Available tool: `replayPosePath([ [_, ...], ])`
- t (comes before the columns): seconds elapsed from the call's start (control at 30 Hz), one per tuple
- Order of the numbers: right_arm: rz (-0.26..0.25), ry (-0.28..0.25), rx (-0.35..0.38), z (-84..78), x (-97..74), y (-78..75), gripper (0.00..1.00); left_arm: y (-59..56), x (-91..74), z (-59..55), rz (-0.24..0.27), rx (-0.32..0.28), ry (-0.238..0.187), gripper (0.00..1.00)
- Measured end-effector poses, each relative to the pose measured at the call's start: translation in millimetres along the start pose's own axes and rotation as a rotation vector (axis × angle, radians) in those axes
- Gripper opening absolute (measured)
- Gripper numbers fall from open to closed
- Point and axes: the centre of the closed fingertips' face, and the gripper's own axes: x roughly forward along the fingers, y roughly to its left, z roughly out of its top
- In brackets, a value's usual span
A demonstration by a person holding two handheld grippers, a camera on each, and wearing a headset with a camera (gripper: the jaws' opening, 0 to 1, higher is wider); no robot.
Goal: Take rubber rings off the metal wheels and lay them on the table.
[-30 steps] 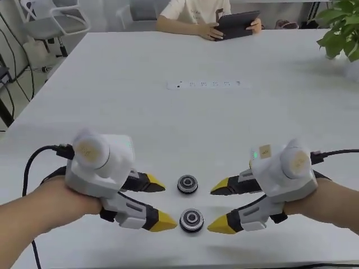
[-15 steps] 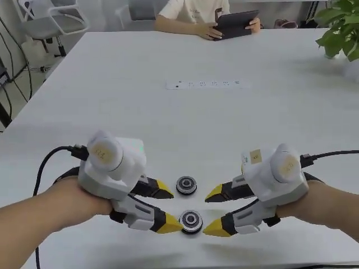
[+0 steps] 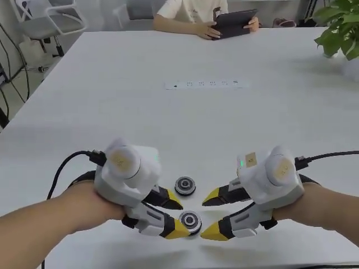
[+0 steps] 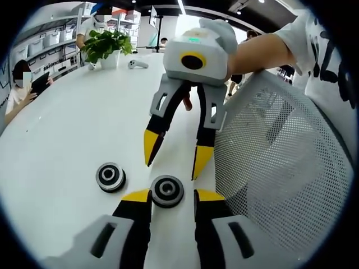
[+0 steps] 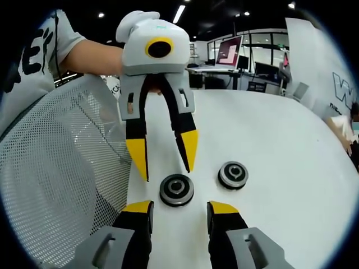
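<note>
Left gripper (image 3: 179, 218) and right gripper (image 3: 206, 216) have drawn in, both wide open. The near wheel (image 3: 190, 220) now sits at their tips, rubber ring not yet gripped.

A long white table (image 3: 112, 106) is stretching away under ceiling lights (image 5: 179, 12). A power strip (image 3: 205, 84) is lying on it, a person (image 3: 188, 12) is sitting at the far end holding a tablet (image 3: 235, 23), a leafy plant (image 3: 339, 31) is standing far right, and an office chair (image 3: 53, 22) is standing far left.

Left gripper (image 3: 179, 218), right gripper (image 3: 207, 215) — fingers spread, tips facing each other
</note>
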Motion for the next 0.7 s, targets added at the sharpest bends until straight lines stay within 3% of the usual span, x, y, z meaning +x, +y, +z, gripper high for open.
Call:
replayPosePath([
  [0.33, 0.0, 0.001, -0.001, -2.1, 1.1, 0.7, 0.36, 0.1, 9.9, -2.8, 0.002, 0.018, 0.023, 0.16],
  [0.47, 0.001, 0.003, -0.002, -2.7, 1.5, 2.0, 0.36, 0.5, 10.5, -0.9, 0.01, 0.029, 0.012, 0.14],
  [0.7, 0.006, 0.003, -0.005, -2.2, 3.8, 3.7, 0.36, 2.7, 12.5, -1.6, 0.045, 0.07, 0.016, 0.09],
])
